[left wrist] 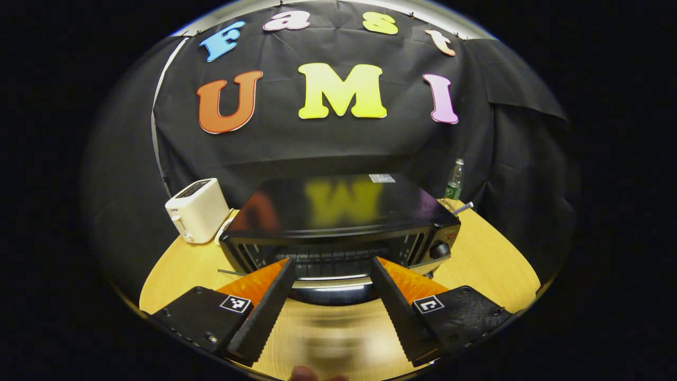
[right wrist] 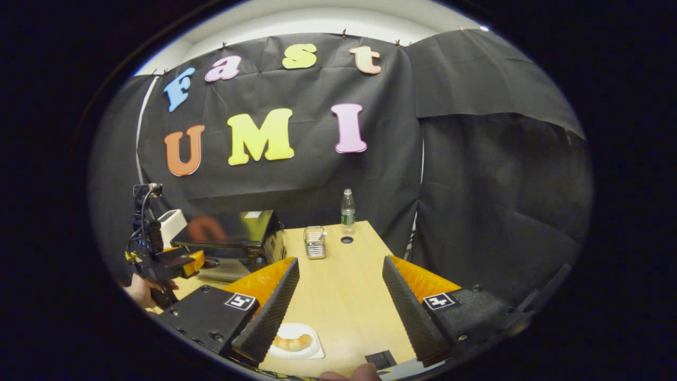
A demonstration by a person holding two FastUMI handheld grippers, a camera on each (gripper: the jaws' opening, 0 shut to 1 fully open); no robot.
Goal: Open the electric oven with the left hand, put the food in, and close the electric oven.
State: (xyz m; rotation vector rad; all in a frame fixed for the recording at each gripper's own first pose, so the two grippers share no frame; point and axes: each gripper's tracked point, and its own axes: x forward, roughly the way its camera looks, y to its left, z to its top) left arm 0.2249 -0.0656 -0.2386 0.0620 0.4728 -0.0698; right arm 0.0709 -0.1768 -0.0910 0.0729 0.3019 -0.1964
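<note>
The black electric oven point(left wrist: 338, 211) stands on the wooden table straight ahead in the left gripper view. Its door point(left wrist: 328, 293) is folded down toward me and looks blurred, and the wire rack point(left wrist: 328, 259) inside shows. My left gripper point(left wrist: 332, 262) is open in front of the oven mouth, its fingers spread wide with nothing between them. In the right gripper view the oven point(right wrist: 227, 233) is at the left, with the left gripper point(right wrist: 158, 259) held by a hand before it. A white plate point(right wrist: 312, 350) with a bread roll point(right wrist: 292, 343) lies near my open right gripper point(right wrist: 341, 260).
A white toaster point(left wrist: 195, 209) stands left of the oven and a water bottle point(left wrist: 455, 180) behind its right corner. In the right gripper view a small metal rack point(right wrist: 315, 242) and the bottle point(right wrist: 347, 209) stand at the table's far end. Black cloth walls close in the table.
</note>
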